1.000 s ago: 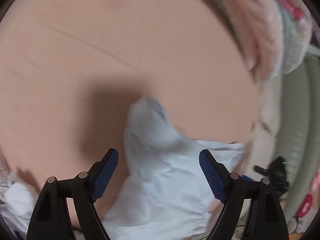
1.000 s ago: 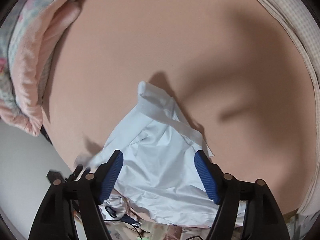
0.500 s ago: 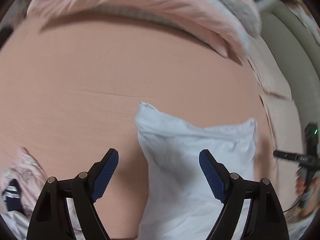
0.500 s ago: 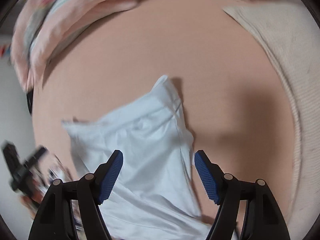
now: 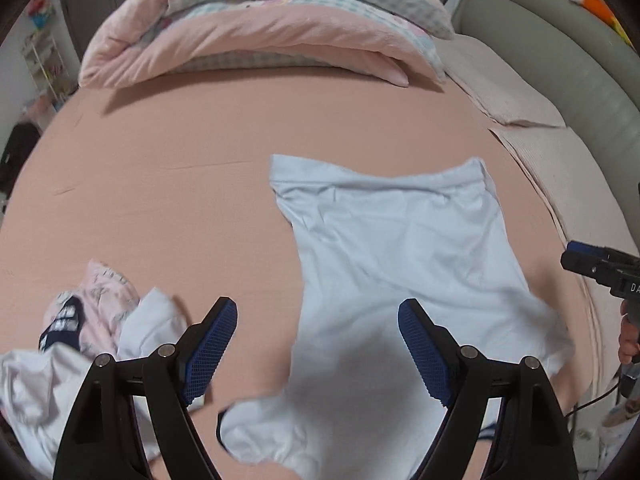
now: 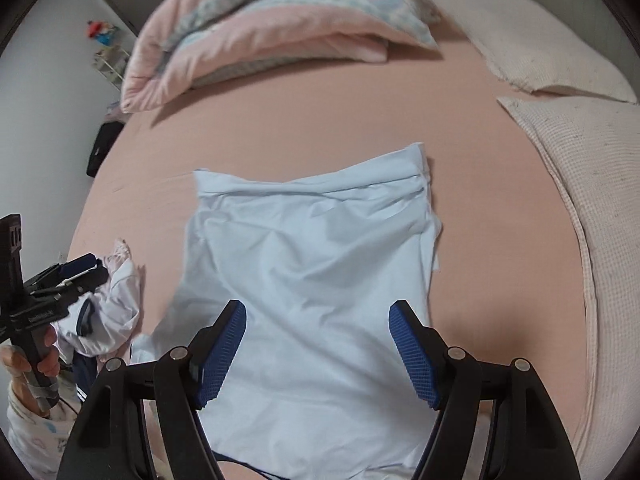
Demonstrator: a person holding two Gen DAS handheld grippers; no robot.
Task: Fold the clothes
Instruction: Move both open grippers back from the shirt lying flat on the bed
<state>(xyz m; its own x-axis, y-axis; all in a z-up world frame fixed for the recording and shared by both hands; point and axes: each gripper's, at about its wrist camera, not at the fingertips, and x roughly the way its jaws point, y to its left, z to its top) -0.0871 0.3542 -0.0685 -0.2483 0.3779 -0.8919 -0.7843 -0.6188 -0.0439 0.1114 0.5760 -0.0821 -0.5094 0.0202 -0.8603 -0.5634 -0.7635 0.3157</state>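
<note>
On the bed's near edge (image 6: 500, 208) I see the pale blue shirt (image 6: 316, 272) spread flat; my left gripper (image 5: 318, 354) and right gripper (image 6: 318, 350) both hover wide apart, empty, above it.

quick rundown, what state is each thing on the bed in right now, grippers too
light blue shirt: spread out on the bed, wrinkled, not yet folded, held by neither gripper
pile of other clothes: crumpled in a heap beside the shirt
pink quilt: bunched up at the far end of the bed
pink bed sheet: mostly smooth, a few creases
left gripper: open, empty
right gripper: open, empty
</note>
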